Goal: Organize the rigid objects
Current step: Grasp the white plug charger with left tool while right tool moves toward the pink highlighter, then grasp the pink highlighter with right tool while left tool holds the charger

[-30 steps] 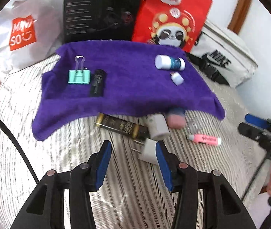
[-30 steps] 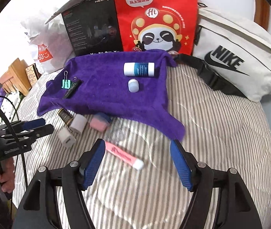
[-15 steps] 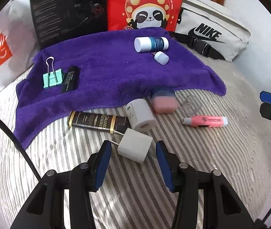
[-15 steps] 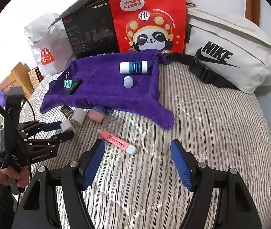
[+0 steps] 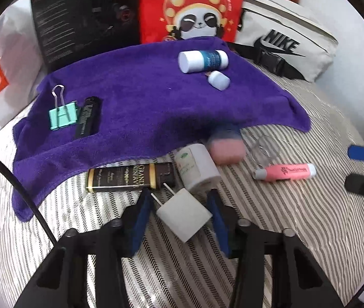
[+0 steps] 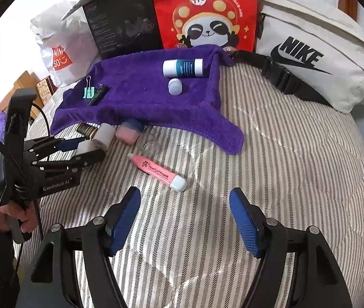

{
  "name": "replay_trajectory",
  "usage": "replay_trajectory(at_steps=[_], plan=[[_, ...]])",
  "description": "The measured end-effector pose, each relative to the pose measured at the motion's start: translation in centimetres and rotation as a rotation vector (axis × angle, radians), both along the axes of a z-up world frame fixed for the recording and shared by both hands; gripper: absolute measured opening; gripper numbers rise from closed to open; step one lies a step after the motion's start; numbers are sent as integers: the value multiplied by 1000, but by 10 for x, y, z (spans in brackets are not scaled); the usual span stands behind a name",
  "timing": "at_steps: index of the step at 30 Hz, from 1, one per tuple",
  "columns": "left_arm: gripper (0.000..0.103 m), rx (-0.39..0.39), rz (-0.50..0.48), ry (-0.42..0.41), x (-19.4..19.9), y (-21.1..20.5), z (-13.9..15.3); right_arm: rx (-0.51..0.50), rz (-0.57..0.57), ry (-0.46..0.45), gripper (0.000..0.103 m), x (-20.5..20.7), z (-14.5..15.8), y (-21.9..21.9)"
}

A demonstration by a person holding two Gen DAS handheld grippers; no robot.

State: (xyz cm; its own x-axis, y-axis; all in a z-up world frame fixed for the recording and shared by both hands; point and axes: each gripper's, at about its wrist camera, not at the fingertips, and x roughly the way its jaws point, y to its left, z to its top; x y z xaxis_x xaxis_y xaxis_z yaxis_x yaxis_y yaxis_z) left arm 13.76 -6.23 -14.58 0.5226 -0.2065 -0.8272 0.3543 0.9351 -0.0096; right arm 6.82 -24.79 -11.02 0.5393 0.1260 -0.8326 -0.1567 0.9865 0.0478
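On the striped bed [image 6: 284, 159], purple towel [image 5: 156, 107] taken as landmark; entries run largest to smallest.

Behind the towel, leaning upright: white Nike bag [image 6: 317, 59], red panda bag [image 6: 207, 12], black box [image 5: 87, 18], white Miniso bag [image 6: 56, 48]. All four closed or facing away; contents cannot be seen.

Lying on the towel: white bottle with blue label [image 5: 202, 60] on its side near the back edge, small white cap [image 5: 218, 80] just in front of it. At the opposite end, mint binder clip [image 5: 62, 114] touching a black lighter [image 5: 87, 118].

Off the towel, along its front edge: dark gold-banded tube [image 5: 128, 177], white cylinder [image 5: 197, 166], pink-and-blue case [image 5: 225, 146] partly tucked under the hem, clear ring-like item [image 6: 151, 145] (too faint to identify), pink highlighter [image 6: 157, 170] a little farther out.

White plug adapter [image 5: 184, 211], prongs aimed at the tube, lies just in front of the towel edge, between the pads of the left tongs [image 5: 179, 210]. Those jaws are closing around it; slim gaps show on both sides, so not yet pinched.

Right tongs [image 6: 184, 220] released, jaws wide, nothing between them, hovering over bare bed in front of the highlighter.

Person's hand [image 6: 10, 218] holds the left tongs' handle.
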Motion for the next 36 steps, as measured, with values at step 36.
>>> replay_trajectory(at_steps=[36], plan=[[42,23,107,39,-31,57,1,-93,252,2,32,26,-44,52]])
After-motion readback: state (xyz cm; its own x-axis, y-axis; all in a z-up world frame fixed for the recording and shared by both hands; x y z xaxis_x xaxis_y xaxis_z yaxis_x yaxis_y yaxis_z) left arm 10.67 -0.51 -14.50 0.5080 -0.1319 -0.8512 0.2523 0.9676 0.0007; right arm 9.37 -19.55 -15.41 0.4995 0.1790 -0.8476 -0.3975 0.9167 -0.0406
